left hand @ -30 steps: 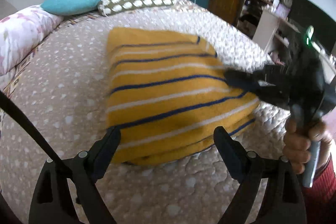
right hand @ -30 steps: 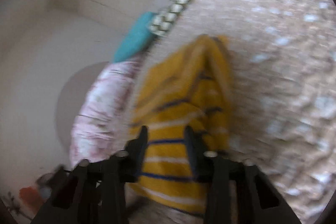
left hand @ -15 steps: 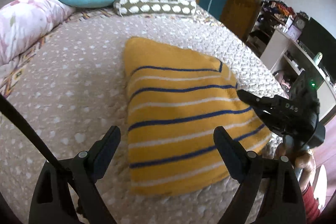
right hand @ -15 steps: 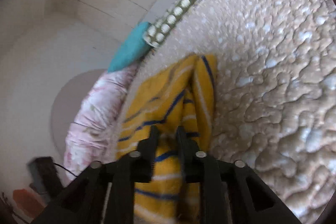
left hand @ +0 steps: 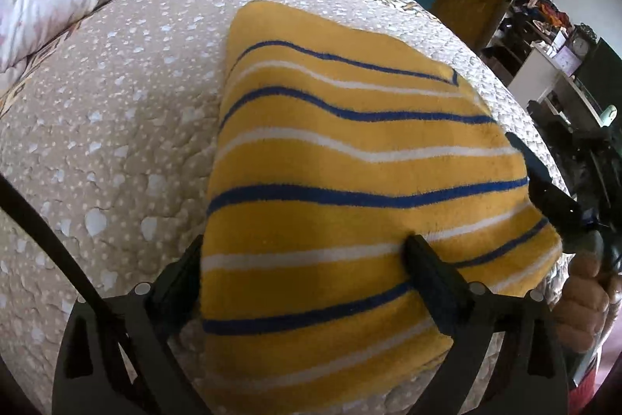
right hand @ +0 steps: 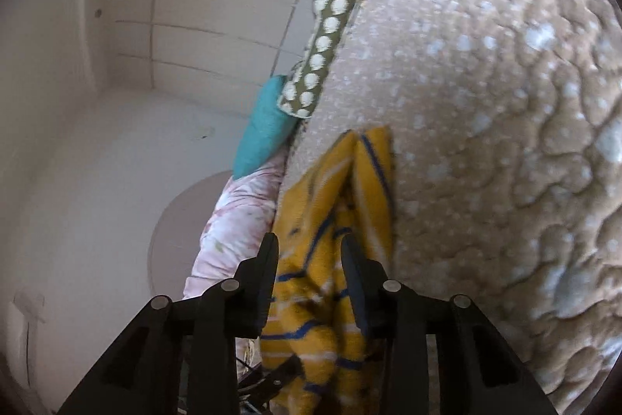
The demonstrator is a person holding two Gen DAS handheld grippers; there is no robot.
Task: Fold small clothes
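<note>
Item: yellow striped garment [left hand: 350, 189], folded flat on the bed quilt [left hand: 116, 127]; my right tongs [right hand: 309, 259] just opened off its edge, left tongs [left hand: 303, 259] spread wide over it, fold laid

The left gripper [left hand: 303, 259] points steeply down, its jaws wide and just opened further, one finger [left hand: 431, 279] lying on the yellow striped garment [left hand: 350, 158]. The right gripper [right hand: 309, 275], held in a hand [left hand: 583, 302], points nearly level; its jaws have just been opening, with the garment's edge between them.
</note>
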